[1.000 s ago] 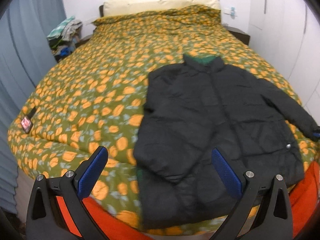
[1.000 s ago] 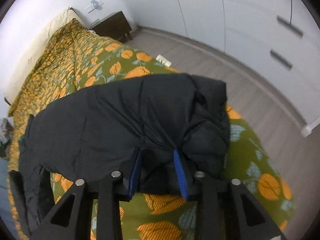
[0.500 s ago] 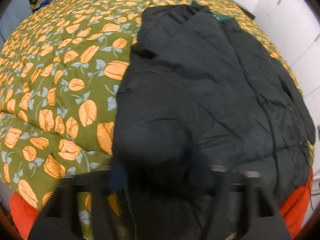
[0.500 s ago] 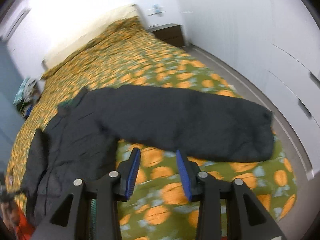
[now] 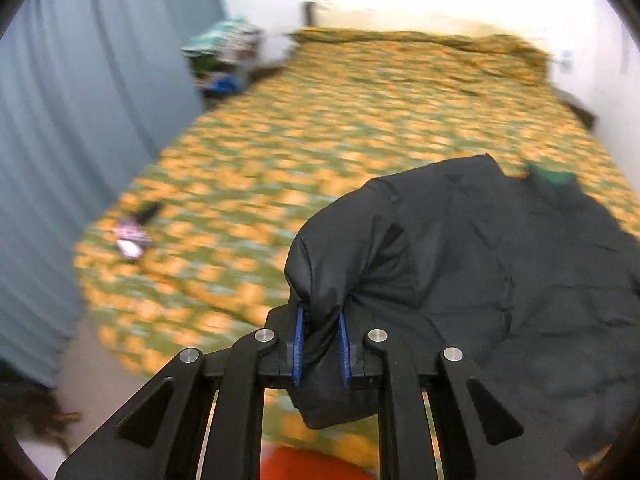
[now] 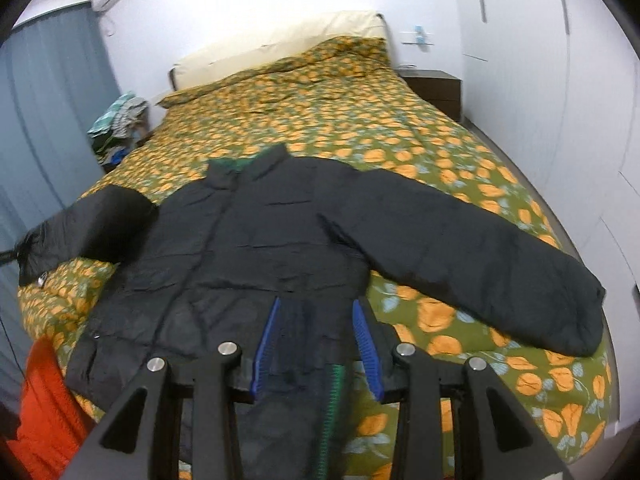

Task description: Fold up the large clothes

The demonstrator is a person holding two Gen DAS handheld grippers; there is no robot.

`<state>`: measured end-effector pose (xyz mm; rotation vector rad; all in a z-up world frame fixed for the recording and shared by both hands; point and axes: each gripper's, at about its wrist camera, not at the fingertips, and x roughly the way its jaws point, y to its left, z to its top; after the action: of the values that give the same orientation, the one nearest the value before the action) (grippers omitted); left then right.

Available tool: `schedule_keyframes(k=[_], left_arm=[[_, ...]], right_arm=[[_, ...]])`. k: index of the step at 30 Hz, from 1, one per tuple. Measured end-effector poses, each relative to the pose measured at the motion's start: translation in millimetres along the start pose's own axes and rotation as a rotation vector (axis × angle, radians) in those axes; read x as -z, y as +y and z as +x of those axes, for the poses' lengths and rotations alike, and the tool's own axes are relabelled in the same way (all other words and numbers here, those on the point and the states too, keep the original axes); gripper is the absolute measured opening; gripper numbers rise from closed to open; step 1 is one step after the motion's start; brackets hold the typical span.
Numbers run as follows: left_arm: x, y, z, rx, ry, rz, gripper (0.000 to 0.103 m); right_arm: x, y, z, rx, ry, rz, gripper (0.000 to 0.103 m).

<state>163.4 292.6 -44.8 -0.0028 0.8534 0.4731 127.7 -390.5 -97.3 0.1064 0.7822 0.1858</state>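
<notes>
Since half-second ago: left claw point(image 5: 320, 346) clamped on jacket's point(image 6: 260, 240) left sleeve cuff point(image 5: 332, 272), lifting it. Right claw point(image 6: 316, 344) wide apart, empty, above hem. Jacket flat on bed point(image 6: 360, 112), collar away; right sleeve point(image 6: 460, 248) outstretched rightward, nearer right claw.

Left tool point(image 5: 320, 344) clamped nearly closed, right tool point(image 6: 316, 344) spread wide, level
</notes>
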Motion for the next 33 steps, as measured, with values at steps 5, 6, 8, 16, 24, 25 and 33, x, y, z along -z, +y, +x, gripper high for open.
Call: schedule_keyframes(k=[5, 6, 8, 16, 24, 25, 33], left_arm=[[9.7, 55.5, 63.1, -0.186, 0.082, -0.025, 0.013], [13.3, 60.5, 74.9, -0.194, 0.106, -0.032, 0.013], [23.8, 75.0, 102.7, -0.198, 0.166, -0.051, 0.013], [48.7, 68.3, 147.7, -0.250, 0.233, -0.055, 0.015], [59.8, 74.2, 117.4, -0.303, 0.193, -0.065, 0.071], [60.2, 72.9, 105.5, -0.286, 0.171, -0.064, 0.072], [62.6, 5.3, 23.1, 0.094, 0.097, 0.031, 0.084]], right_arm=[[0.0, 22.9, 6.0, -0.032, 0.017, -0.046, 0.038], [0.3, 25.8, 7.6, -0.040, 0.022, -0.048, 0.038], [1.3, 31.0, 9.4, -0.049, 0.034, -0.048, 0.038], [3.0, 38.0, 14.8, -0.055, 0.060, -0.058, 0.038], [8.7, 36.9, 16.3, -0.037, 0.097, -0.057, 0.062], [10.4, 36.0, 18.2, -0.036, 0.110, -0.055, 0.072], [27.0, 30.1, 40.5, 0.030, 0.235, -0.128, 0.076]])
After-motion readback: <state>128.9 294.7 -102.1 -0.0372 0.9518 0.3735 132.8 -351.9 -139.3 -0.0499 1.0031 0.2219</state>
